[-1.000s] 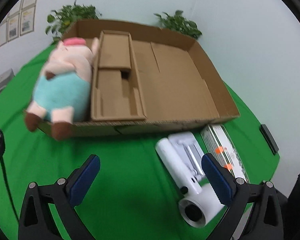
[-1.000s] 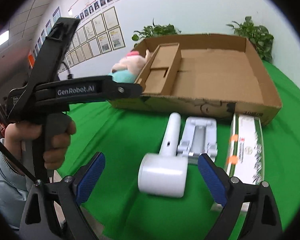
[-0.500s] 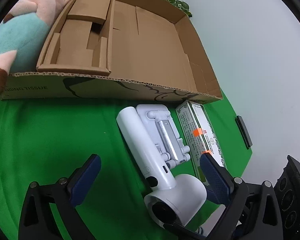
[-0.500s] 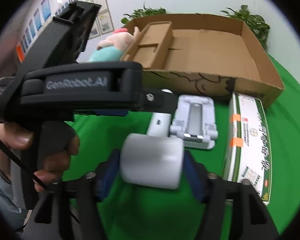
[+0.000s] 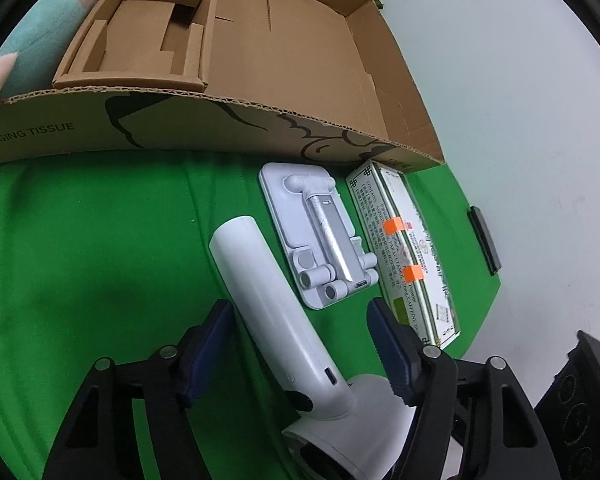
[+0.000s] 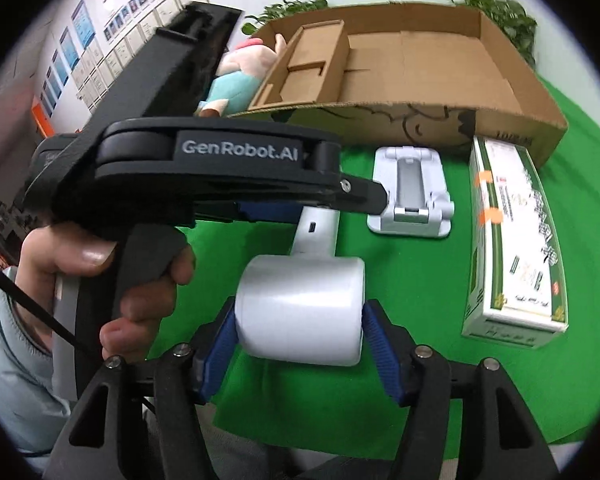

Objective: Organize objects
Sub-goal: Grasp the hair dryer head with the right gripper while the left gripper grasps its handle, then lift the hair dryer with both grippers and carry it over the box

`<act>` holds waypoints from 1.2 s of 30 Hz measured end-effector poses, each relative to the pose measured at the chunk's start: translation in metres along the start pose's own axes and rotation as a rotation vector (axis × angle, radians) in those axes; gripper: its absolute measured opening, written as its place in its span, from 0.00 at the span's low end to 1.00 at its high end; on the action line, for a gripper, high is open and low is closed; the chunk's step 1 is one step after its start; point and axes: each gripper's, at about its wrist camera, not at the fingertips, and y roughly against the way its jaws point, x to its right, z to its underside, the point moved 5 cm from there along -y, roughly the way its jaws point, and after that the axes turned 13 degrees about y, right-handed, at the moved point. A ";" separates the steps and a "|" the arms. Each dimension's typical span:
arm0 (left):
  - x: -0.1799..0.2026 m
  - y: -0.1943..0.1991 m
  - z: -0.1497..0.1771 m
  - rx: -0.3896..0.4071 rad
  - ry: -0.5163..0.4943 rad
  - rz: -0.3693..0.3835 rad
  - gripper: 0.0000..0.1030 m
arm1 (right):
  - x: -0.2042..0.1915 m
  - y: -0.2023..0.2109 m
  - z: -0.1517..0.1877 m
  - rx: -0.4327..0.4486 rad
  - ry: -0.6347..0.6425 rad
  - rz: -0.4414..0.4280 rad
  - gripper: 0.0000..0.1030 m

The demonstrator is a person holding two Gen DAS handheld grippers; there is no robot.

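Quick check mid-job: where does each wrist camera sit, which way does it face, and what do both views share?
Left wrist: on the left gripper, facing down over the white dryer's handle; jaws closing around it.
Right wrist: on the right gripper, facing the cardboard box, clamping the dryer's head; a hand shows.
Shared: dryer, phone stand, medicine box.

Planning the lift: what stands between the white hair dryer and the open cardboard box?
Only the cardboard box's low front wall lies between it and the white hair dryer; the folded white phone stand sits just right of that path.

White hair dryer (image 6: 300, 320), green cloth (image 5: 80, 240), brown cardboard box (image 5: 300, 80).
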 end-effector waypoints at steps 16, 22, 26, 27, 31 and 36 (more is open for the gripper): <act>-0.006 0.001 0.002 0.034 -0.001 -0.044 0.37 | -0.012 -0.008 -0.001 -0.013 0.040 0.093 0.57; -0.001 0.009 0.005 0.060 -0.033 -0.073 0.34 | -0.011 -0.009 -0.004 -0.003 0.036 0.116 0.57; -0.001 0.017 0.004 0.068 -0.034 -0.073 0.34 | -0.012 -0.008 -0.005 0.018 0.046 0.121 0.57; 0.001 0.019 0.004 0.071 -0.042 -0.080 0.34 | -0.012 -0.007 -0.005 0.023 0.041 0.120 0.57; 0.010 0.029 0.001 0.089 -0.060 -0.092 0.33 | -0.012 -0.002 -0.010 0.048 0.022 0.127 0.57; 0.021 0.043 -0.005 0.104 -0.058 -0.099 0.33 | -0.011 0.007 -0.021 0.082 0.020 0.152 0.57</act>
